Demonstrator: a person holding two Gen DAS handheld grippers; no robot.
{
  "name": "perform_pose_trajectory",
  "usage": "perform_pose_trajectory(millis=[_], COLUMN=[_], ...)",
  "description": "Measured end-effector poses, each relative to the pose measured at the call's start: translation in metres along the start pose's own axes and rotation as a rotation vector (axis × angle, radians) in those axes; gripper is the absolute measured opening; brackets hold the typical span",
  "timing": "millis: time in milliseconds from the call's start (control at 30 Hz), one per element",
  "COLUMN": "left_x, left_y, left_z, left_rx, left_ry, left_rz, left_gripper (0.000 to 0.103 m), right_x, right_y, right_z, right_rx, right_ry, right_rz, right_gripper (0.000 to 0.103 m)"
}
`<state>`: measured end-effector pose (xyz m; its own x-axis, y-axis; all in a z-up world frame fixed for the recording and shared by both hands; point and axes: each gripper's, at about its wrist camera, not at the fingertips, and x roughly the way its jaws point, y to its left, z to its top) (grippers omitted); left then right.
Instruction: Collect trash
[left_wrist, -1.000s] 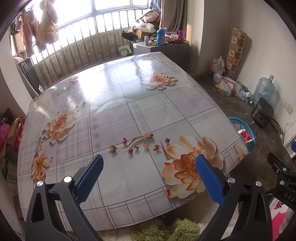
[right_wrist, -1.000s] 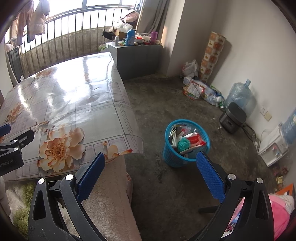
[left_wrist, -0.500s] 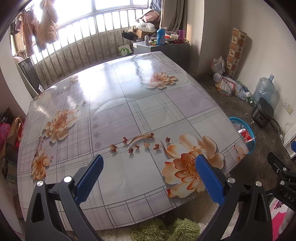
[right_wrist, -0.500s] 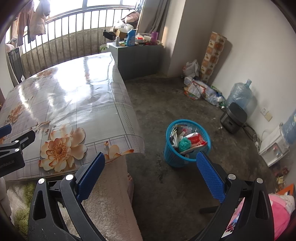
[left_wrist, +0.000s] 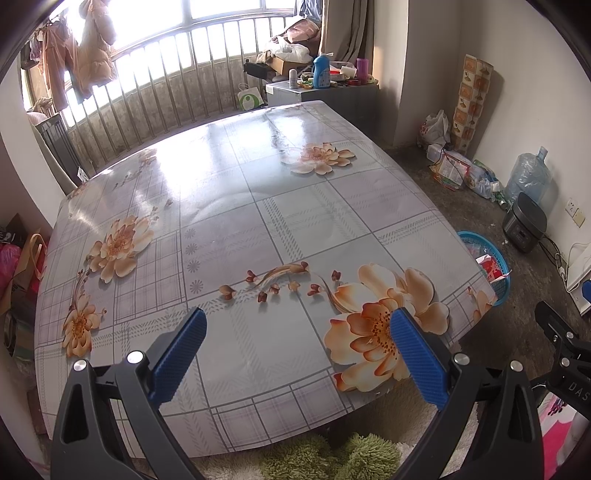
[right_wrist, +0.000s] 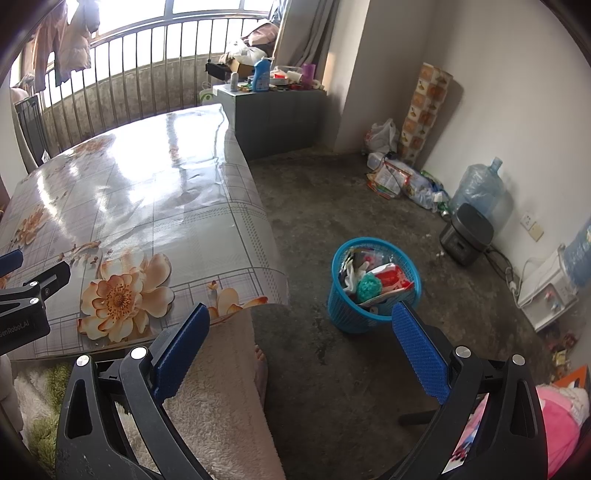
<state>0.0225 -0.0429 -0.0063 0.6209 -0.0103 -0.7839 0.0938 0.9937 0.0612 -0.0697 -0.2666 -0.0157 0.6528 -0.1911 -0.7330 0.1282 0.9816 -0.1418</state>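
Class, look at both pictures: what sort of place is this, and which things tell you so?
Most likely a lived-in room of a home: a table under a flowered cloth, clothes hung at a barred window, and a blue basket of trash on the floor.

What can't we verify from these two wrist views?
- Blue basket: in the left wrist view the table edge hides most of it.
- Basket contents below the top layer: buried, right wrist view.
- Wall-side litter pile: too small to itemise.
- Floor under the table: hidden in both views.
- Right tool: cut off by the left view's edge.
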Motion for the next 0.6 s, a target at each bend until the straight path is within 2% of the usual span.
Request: perform_pose_trajectory(millis=[600], left_x=[0.0048], left_y=[0.0031], left_z=[-0.0058], left_rx=[-0.002], left_ry=[0.037], left_rz=[0.015], left_gripper=[0.098], right_x=[0.0007], right_y=[0.0084], right_z=[-0.0002], right_rx=[0.002], right_ry=[0.002], right_rz=[0.005], right_gripper=[0.095])
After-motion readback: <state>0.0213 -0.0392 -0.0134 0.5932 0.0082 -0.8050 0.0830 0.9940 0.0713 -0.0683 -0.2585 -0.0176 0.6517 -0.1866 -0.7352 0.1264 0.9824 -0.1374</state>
